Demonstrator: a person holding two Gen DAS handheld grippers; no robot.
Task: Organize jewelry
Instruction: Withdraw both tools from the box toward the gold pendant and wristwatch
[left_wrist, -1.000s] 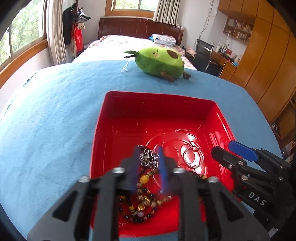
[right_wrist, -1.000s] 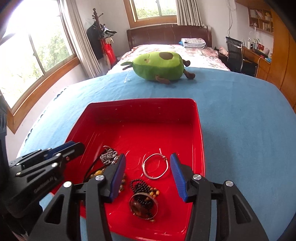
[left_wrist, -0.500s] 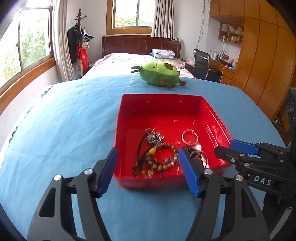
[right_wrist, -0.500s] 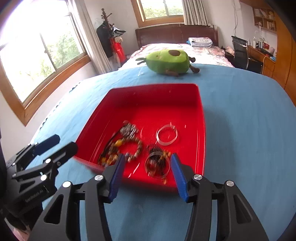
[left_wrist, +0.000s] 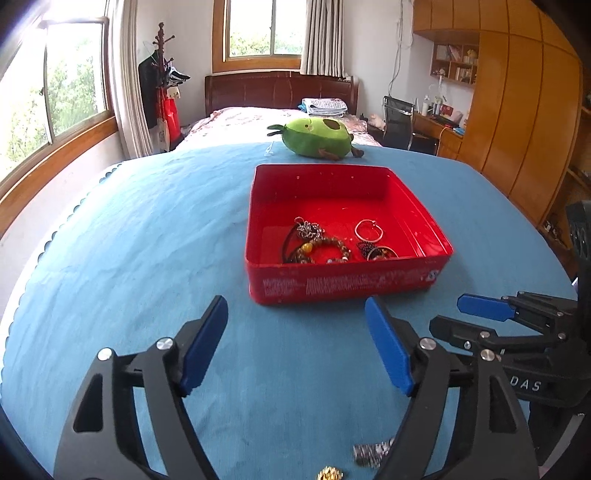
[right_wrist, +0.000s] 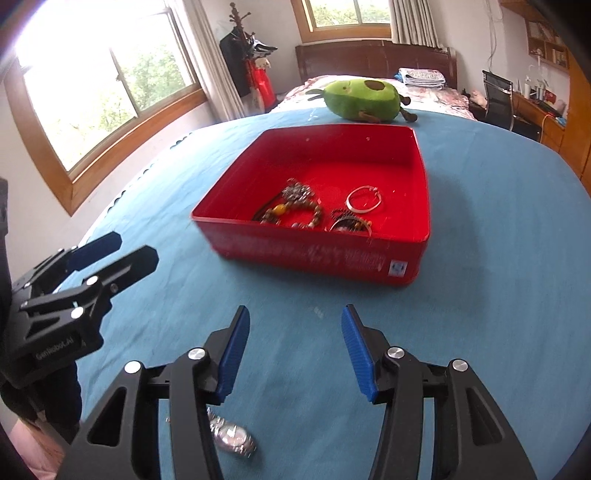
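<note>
Two grippers, fingers spread wide and empty, hover over a blue cloth (left_wrist: 140, 236) near a bed (left_wrist: 243, 118) and a wooden wardrobe (left_wrist: 524, 110).

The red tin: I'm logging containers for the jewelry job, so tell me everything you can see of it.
The red tin is a shallow, square, open-topped box with rounded corners, glossy like painted metal. Blurred white print runs along its near wall, with a small white-and-blue mark at one corner. It sits flat on the blue cloth, in front of the avocado plush. Beaded bracelets and a silver bangle lie inside. Neither hand-held gripper touches it.
</note>
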